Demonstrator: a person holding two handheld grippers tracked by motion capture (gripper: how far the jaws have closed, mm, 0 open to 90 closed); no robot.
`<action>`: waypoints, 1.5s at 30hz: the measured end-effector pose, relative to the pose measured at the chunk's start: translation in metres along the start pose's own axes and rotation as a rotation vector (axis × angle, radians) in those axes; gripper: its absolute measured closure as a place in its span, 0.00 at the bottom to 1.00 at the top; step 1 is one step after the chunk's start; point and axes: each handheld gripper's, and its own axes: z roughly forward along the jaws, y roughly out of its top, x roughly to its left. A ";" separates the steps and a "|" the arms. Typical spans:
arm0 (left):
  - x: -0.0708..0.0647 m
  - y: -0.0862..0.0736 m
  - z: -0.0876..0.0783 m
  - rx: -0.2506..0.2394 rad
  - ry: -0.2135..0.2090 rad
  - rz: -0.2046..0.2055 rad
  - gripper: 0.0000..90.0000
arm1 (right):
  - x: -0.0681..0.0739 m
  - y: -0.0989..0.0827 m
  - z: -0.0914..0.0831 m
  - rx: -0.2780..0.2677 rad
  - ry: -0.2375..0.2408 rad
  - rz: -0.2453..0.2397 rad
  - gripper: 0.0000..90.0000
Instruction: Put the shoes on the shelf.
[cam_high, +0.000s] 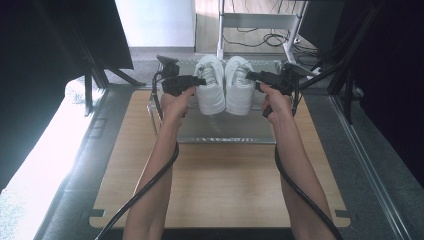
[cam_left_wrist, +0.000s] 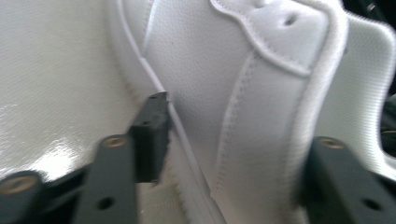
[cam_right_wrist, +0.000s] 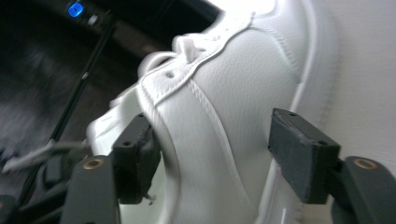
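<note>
Two white sneakers stand side by side on a shiny metal tray (cam_high: 225, 132) at the far end of the wooden table. My left gripper (cam_high: 202, 80) reaches in at the outer side of the left sneaker (cam_high: 210, 87). In the left gripper view its jaws (cam_left_wrist: 238, 149) straddle that shoe's leather side wall (cam_left_wrist: 210, 84), and the pads look slack on it. My right gripper (cam_high: 248, 76) is at the outer side of the right sneaker (cam_high: 239, 87). Its jaws (cam_right_wrist: 219, 156) stand open around the shoe's side (cam_right_wrist: 224, 93), with a gap at the sole-side pad (cam_right_wrist: 301, 156).
The wooden tabletop (cam_high: 215, 185) lies between my forearms. Black stand legs (cam_high: 95, 75) rise at the left and at the right (cam_high: 345, 80). A white frame (cam_high: 255, 20) with floor cables stands behind the tray. Each gripper's cable (cam_high: 150, 180) trails back along my arm.
</note>
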 end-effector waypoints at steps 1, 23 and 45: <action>-0.001 0.000 0.000 0.003 -0.006 -0.004 0.42 | 0.002 0.000 0.000 -0.005 -0.005 -0.007 0.38; -0.003 0.001 -0.012 -0.052 -0.037 0.051 0.20 | -0.004 0.000 -0.005 0.007 0.090 -0.061 0.27; 0.001 -0.007 -0.040 -0.066 -0.035 0.167 0.00 | -0.002 0.001 -0.030 0.012 0.163 -0.115 0.17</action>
